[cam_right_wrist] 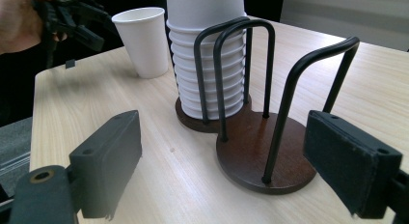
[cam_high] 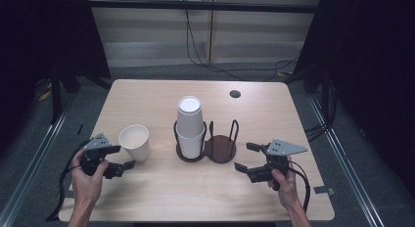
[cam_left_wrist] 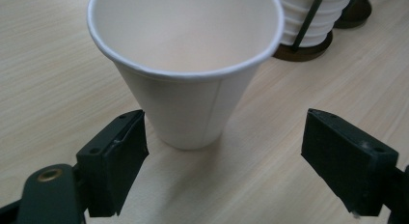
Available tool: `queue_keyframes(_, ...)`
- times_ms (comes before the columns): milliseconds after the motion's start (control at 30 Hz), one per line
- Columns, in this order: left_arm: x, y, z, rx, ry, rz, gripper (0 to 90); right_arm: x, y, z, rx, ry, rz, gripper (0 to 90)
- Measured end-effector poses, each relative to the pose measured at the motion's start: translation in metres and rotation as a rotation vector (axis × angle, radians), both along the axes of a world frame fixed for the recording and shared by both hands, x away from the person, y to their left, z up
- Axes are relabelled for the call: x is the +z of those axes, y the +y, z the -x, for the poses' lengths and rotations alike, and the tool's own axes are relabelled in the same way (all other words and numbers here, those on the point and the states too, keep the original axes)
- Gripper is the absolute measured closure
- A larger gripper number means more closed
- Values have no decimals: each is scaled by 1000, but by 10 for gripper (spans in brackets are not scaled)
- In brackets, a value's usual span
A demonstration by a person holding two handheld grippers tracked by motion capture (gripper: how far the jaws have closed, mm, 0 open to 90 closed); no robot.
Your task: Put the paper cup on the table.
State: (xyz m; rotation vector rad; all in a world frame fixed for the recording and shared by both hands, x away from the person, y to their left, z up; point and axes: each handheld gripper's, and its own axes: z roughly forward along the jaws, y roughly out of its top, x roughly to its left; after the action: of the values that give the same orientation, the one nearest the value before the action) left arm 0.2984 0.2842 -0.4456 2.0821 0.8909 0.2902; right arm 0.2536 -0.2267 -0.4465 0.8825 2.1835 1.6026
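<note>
the wooden table (cam_high: 274,104) carries everything. on it, near the middle, stands a dark two-bay wire cup holder (cam_high: 221,147); its left bay holds a tall stack of white cups (cam_high: 190,126) and its right bay is bare. the single paper cup (cam_high: 135,142) stands upright and mouth up on the table left of the holder, apart from it, just ahead of the left gripper (cam_high: 125,157).

in the left gripper view the jaws are spread wide, one to each side of the cup's lower half, and neither pad touches it, so nothing is grasped. the right gripper (cam_high: 243,156) hovers to the right of the holder, also spread and holding nothing.

the likely trouble: a thin paper cup gives easily, so a hard squeeze low on the wall could crumple it or pop it out of the pads. if one pad meets the wall first, the light cup may slide or tip (it is empty as far as the pictures show).

if the cup goes to the holder, the wire hoops and the tall stack stand in the path, and a low carry could clip them. the small round hole (cam_high: 235,94) far back is out of the way.
</note>
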Motion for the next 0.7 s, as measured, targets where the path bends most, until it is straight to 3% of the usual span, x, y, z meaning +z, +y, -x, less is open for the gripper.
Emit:
queue_keyframes(100,-2,-1,13,27,-13,0,161,-1,-2,2,-9,-10,-8,133)
queue_keyframes(300,-8,-8,40,71,-32,77,159,-7,-8,6,-60,0,4,133)
queue_keyframes(367,-11,-12,47,66,-55,85,159,-7,-9,7,-71,-3,4,134)
queue_keyframes(400,-14,-15,51,70,-53,108,158,-7,-9,8,-74,-10,4,134)
queue_keyframes(600,-25,-32,64,37,-58,124,160,-9,-7,14,-84,-14,3,133)
queue_keyframes(633,-29,-40,68,47,-67,153,159,-15,-5,18,-90,-4,15,133)
queue_keyframes(700,-33,-48,71,47,-62,165,160,-19,-3,21,-101,7,31,134)
